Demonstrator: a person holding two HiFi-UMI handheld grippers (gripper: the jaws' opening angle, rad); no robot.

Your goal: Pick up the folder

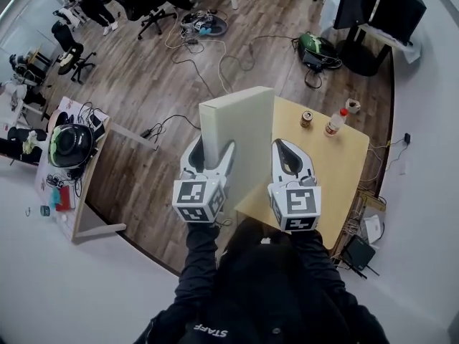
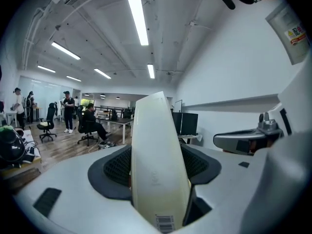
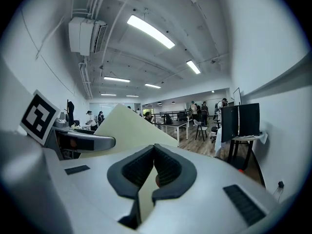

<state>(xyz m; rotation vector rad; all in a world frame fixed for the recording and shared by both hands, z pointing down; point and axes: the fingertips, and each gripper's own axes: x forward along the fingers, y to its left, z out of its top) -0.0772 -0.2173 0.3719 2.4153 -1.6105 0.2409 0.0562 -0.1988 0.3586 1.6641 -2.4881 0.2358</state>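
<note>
The lower edge of the folder (image 1: 240, 131) is hidden behind the left gripper (image 1: 213, 150) and right gripper (image 1: 288, 153). Smooth, cream and slab-shaped, it stands clamped between the left's ribbed dark pads (image 2: 116, 167); the right pinches its thin cover.

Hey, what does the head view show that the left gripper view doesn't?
Only the head view shows the wooden table below, with a can and a bottle standing on it. Only the left gripper view shows the ceiling lights and a barcode on the edge of the folder. Both show the folder clamped in the left hand-held gripper.
</note>
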